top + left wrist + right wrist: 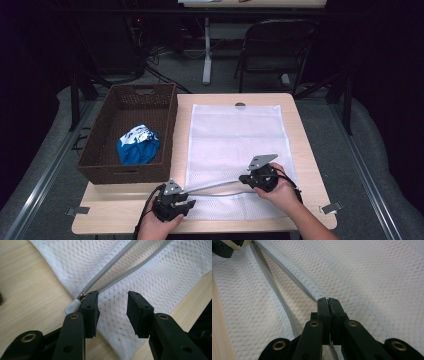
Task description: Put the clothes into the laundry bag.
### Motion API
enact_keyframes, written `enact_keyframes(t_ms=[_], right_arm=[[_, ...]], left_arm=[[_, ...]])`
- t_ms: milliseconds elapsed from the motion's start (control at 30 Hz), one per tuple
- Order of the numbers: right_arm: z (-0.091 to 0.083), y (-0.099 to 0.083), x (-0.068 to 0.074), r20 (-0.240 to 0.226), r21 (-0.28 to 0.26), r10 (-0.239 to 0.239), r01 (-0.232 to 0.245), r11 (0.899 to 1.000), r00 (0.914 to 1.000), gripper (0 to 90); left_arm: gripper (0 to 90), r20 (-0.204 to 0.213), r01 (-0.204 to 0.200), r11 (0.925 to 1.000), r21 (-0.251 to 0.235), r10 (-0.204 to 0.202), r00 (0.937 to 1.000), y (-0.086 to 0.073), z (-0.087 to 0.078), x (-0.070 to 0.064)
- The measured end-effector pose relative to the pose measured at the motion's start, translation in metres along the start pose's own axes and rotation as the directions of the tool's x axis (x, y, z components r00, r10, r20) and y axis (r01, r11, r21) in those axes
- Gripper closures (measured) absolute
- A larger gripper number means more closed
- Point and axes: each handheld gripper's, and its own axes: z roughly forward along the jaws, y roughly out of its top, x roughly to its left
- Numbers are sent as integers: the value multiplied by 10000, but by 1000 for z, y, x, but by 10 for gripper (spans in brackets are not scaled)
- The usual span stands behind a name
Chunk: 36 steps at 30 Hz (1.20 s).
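Jaws of the left gripper (112,312) stand wide apart over the near left corner of the white mesh laundry bag (235,145), holding nothing; one pad sits just beside the zipper slider (82,296) and its white pull tab (71,308), the other rests over bare mesh. From that slider the two grey zipper tapes (125,262) spread away in a narrow V, so the bag's mouth is open along that stretch. In the high view this gripper (175,202) sits at the front edge of the desk (305,145), gripped by the person's left hand (155,227). Behind it, at the desk's left, a brown woven basket (100,150) holds a blue and white cloth bundle (137,145). The mesh bag lies flat across the middle of the desk. Farther right, the right gripper (328,301) has its jaws pressed together on the upper zipper tape (294,280), pinching the edge of the mesh. The right hand (282,192) holds it over the bag's near right part.
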Motion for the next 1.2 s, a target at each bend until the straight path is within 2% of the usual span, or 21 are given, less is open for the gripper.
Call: enact_keyframes(t_ms=[400, 633, 967, 1200], right_arm=[[-10, 25, -6, -15, 102, -38, 38, 9999, 10000, 883], [-21, 36, -9, 85, -106, 13, -12, 9999, 10000, 883], [-36, 50, -10, 232, -234, -222, 227, 9995, 9995, 883], [-44, 57, -13, 144, -655, -85, 94, 9978, 9999, 883]], left_arm=[[617, -44, 102, 9998, -156, -103, 9999, 1, -4, 4], [617, -109, 176, 9995, -253, -178, 9998, 0, -5, 5], [617, -113, 237, 9993, -290, -241, 9996, 1, -7, 7], [617, -140, 278, 9988, -403, -284, 9995, 1, -8, 7]])
